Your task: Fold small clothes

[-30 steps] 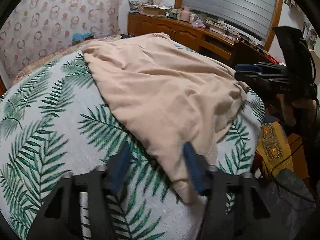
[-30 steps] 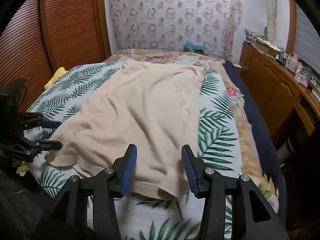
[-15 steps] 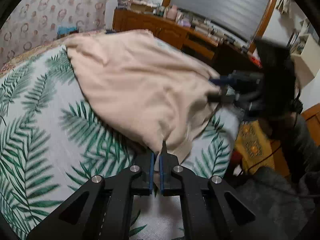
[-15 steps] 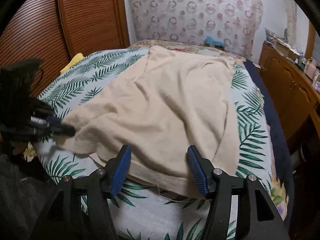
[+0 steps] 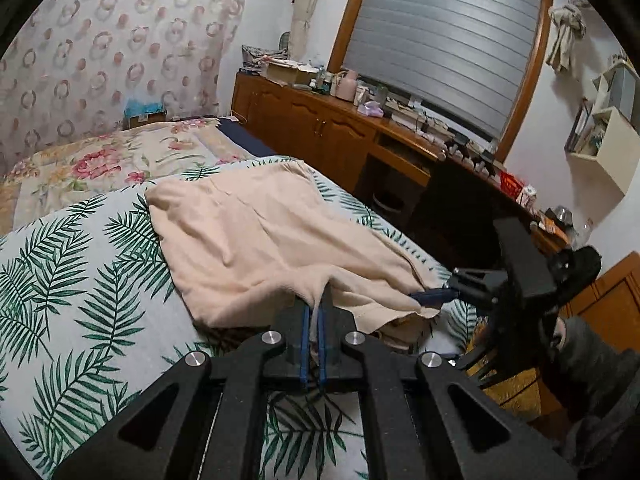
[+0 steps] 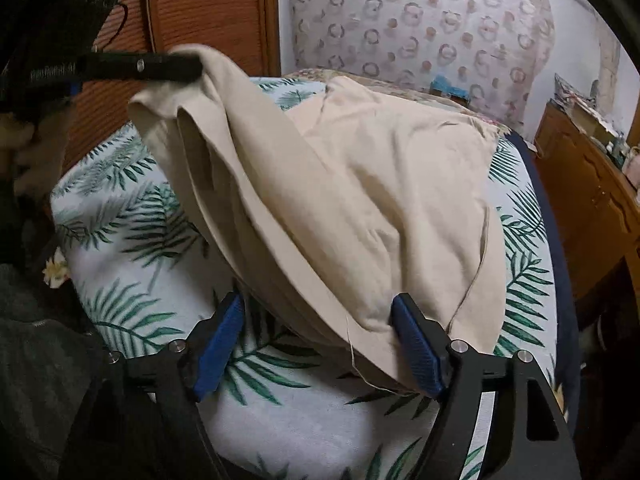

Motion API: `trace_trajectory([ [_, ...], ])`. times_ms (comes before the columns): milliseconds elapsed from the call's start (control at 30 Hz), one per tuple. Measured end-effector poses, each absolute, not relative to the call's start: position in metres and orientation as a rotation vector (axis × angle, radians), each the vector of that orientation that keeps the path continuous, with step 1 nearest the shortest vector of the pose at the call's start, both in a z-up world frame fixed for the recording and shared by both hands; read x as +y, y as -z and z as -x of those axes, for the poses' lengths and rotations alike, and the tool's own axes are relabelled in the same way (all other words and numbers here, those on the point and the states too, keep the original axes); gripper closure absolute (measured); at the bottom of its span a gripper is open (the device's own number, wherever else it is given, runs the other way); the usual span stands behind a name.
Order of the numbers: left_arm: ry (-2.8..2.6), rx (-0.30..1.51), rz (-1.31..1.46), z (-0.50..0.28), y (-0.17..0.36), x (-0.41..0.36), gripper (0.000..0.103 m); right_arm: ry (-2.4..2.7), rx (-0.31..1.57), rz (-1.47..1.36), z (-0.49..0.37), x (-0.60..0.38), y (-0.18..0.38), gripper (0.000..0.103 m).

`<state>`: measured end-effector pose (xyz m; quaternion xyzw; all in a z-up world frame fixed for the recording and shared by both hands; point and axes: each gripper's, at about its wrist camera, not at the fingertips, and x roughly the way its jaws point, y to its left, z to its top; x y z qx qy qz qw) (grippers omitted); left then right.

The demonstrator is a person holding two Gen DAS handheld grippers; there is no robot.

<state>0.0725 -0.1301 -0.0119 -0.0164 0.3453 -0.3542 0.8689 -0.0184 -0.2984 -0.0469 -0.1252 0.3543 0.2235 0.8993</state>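
Observation:
A beige garment [image 5: 272, 236] lies spread on the palm-leaf bed sheet [image 5: 80, 280]. My left gripper [image 5: 314, 312] is shut on its near corner and holds that corner raised. In the right wrist view the same gripper [image 6: 188, 67] lifts the cloth [image 6: 380, 184] into a sloping ridge at upper left. My right gripper [image 6: 318, 340] has its jaws opening wide. The garment's near hem droops between its blue pads [image 6: 220, 340], and neither pad presses on it. From the left wrist view the right gripper [image 5: 434, 295] sits at the cloth's right edge.
A wooden cabinet [image 5: 320, 124] crowded with small items runs along the bed's right side under a shuttered window. A floral quilt [image 5: 100, 160] covers the bed head. A wooden slatted door [image 6: 208, 8] stands left of the bed. A person's hand [image 6: 24, 152] is at the left edge.
My left gripper shut on the garment's corner and rose, pulling the cloth up off the sheet. My right gripper's jaws spread wider around the near hem.

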Motion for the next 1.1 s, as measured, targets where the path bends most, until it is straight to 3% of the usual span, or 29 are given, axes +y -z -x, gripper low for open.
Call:
trace_trajectory([
  [300,0.707,0.720,0.030,-0.077,0.019,-0.127,0.099,-0.433,0.736,0.284,0.004,-0.300,0.056,0.026],
  [367,0.699,0.724,0.032,-0.079,0.021,-0.125,0.099,-0.430,0.729,0.277,0.005,-0.303,0.055,0.033],
  [467,0.693,0.730,0.041,-0.080,0.023,-0.121,0.099,-0.405,0.722,0.264,0.003,-0.309,0.054,0.056],
  [533,0.689,0.734,0.044,-0.080,0.025,-0.119,0.099,-0.391,0.720,0.259,0.000,-0.312,0.052,0.078],
  [633,0.684,0.735,0.036,-0.082,0.026,-0.119,0.099,-0.397,0.702,0.255,-0.003,-0.316,0.046,0.093],
  [1100,0.566,0.679,0.002,-0.171,0.000,-0.104,0.099,-0.352,0.463,0.356,-0.080,-0.280,-0.051,0.094],
])
